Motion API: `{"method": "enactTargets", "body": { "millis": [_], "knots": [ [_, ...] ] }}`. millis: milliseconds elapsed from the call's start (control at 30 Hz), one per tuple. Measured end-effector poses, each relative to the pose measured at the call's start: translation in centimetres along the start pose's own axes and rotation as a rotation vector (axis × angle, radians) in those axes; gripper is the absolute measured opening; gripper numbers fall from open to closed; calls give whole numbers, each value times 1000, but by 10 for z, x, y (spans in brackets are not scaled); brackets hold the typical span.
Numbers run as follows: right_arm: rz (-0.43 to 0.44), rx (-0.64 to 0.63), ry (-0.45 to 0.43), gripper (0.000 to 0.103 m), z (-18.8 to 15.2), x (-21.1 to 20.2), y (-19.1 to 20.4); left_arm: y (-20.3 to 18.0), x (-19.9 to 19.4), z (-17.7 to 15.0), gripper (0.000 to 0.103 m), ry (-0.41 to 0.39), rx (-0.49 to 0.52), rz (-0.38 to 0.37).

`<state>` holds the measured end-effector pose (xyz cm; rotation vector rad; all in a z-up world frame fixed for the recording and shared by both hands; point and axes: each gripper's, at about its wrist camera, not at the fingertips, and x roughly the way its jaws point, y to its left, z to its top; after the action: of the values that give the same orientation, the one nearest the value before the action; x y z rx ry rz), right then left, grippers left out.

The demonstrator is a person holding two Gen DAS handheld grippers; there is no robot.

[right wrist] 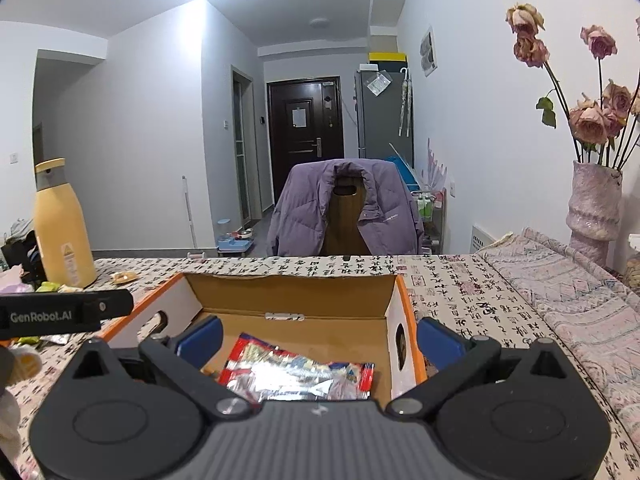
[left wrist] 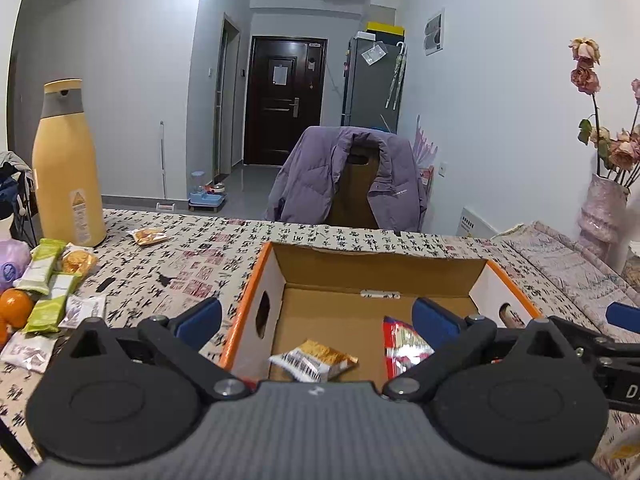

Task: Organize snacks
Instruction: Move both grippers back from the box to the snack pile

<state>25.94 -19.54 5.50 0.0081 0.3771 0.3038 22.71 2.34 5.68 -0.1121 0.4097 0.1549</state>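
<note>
An open cardboard box with orange edges stands on the table; it also shows in the right wrist view. Inside lie a small gold-and-silver snack packet and a red foil packet, which also shows in the right wrist view. My left gripper is open and empty over the box's near left side. My right gripper is open and empty over the box's near right side. Loose snacks lie at the left: green bars, an orange-filled packet, white packets, another packet.
A tall yellow bottle stands at the table's far left, an orange fruit by the snacks. A vase of dried roses stands far right on a folded cloth. A chair with a purple jacket is behind the table.
</note>
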Motion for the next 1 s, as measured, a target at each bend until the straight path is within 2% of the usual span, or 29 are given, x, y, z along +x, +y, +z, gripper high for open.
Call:
{"method": "enactTargets", "body": {
  "millis": [600, 1000],
  "knots": [
    [21, -27, 54, 103, -56, -83, 12, 12, -80, -60, 103, 24, 41, -58],
    [31, -41, 154, 103, -99, -96, 22, 21, -94, -105, 103, 98, 61, -80]
  ]
}}
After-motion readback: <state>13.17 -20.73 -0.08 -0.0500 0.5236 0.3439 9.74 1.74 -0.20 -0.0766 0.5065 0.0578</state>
